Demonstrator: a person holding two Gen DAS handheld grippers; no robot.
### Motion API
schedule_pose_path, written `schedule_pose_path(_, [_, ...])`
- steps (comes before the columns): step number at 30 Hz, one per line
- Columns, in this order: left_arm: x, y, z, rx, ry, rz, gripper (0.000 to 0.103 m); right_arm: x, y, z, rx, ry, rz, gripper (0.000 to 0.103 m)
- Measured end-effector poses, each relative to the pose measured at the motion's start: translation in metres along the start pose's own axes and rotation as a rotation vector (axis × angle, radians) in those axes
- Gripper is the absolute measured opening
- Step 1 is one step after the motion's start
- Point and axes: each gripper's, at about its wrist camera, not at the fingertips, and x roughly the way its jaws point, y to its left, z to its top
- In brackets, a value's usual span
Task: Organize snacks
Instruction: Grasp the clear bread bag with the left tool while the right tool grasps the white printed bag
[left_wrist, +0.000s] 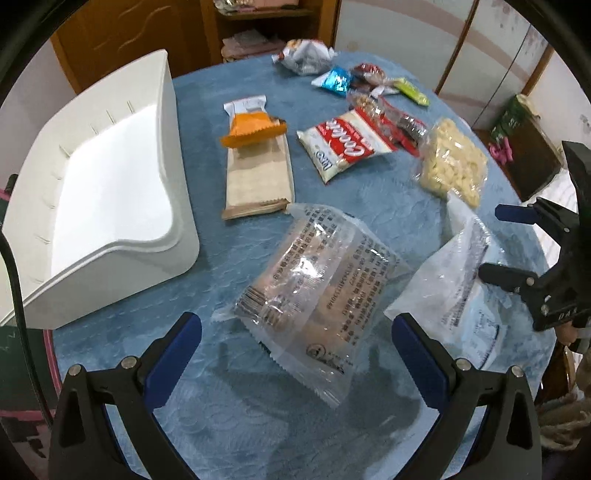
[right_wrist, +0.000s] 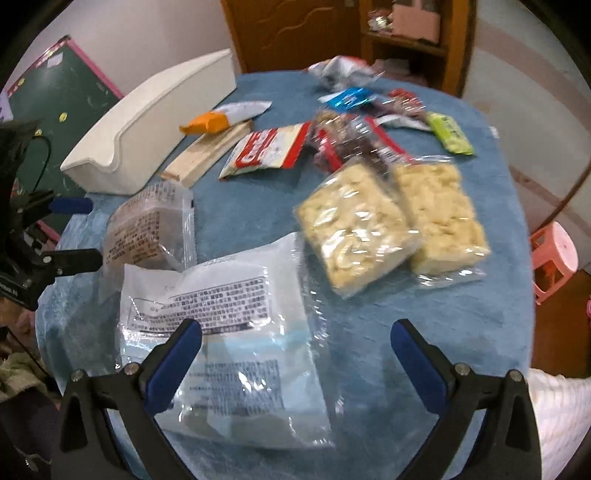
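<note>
Clearly my left gripper (left_wrist: 295, 347) hangs wide open over the clear cake packet (left_wrist: 314, 291) lying just ahead on the bench (left_wrist: 258, 424), light, crinkly, slippery, crushable, so I'd pinch its sealed edge; right gripper (right_wrist: 295, 347) also gapes.

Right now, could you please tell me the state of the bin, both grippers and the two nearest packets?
White bin: empty, upright.
Left gripper: open, holding nothing.
Right gripper: open, holding nothing.
Clear brown-snack packet: sealed, on the cloth.
White-blue packet: sealed, lying flat.
</note>
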Motion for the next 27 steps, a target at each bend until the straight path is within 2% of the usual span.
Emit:
schedule_pose_path(2, [0.005,0.002,0.002,-0.002,0.021,-0.006,0.103,0.01,0.006,0.001,-0.028,0.033,0.049,0.101])
schedule_pose_path(4, [0.009,0.005,0.004,-0.003,0.034,-0.017,0.103,0.014,0.011,0.002,-0.042,0.052,0.107,0.096])
schedule_pose_path(5, [0.011,0.005,0.005,-0.001,0.039,-0.027,0.103,0.016,0.014,0.001,-0.046,0.064,0.145,0.086])
schedule_pose_path(7, [0.014,0.007,0.007,0.004,0.045,-0.041,0.103,0.015,0.016,0.001,-0.042,0.065,0.173,0.077])
schedule_pose_path(9, [0.019,0.007,0.011,0.013,0.054,-0.04,0.103,0.01,0.015,0.0,-0.037,0.052,0.186,0.058])
schedule_pose_path(10, [0.022,0.007,0.012,0.016,0.057,-0.038,0.103,0.005,0.01,-0.002,-0.015,0.043,0.19,0.053])
schedule_pose_path(12, [0.029,0.007,0.017,0.022,0.07,-0.04,0.103,-0.002,0.002,-0.003,0.034,0.037,0.219,0.036])
schedule_pose_path(14, [0.035,0.006,0.021,0.026,0.079,-0.052,0.103,-0.007,-0.001,-0.006,0.048,0.027,0.217,0.03])
schedule_pose_path(18, [0.045,0.002,0.025,0.052,0.105,-0.069,0.103,-0.018,0.005,-0.015,0.042,0.011,0.168,0.027])
schedule_pose_path(21, [0.054,-0.003,0.027,0.081,0.111,-0.05,0.103,-0.032,0.006,-0.018,0.046,-0.006,0.132,0.026])
schedule_pose_path(23, [0.058,-0.009,0.029,0.091,0.117,-0.035,0.102,-0.041,0.011,-0.016,0.043,-0.025,0.079,0.026])
schedule_pose_path(24, [0.058,-0.01,0.029,0.087,0.118,-0.036,0.095,-0.044,0.012,-0.016,0.043,-0.034,0.066,0.026])
schedule_pose_path(27, [0.053,-0.012,0.03,0.067,0.11,-0.05,0.085,-0.059,0.018,-0.013,0.043,-0.073,0.024,0.025])
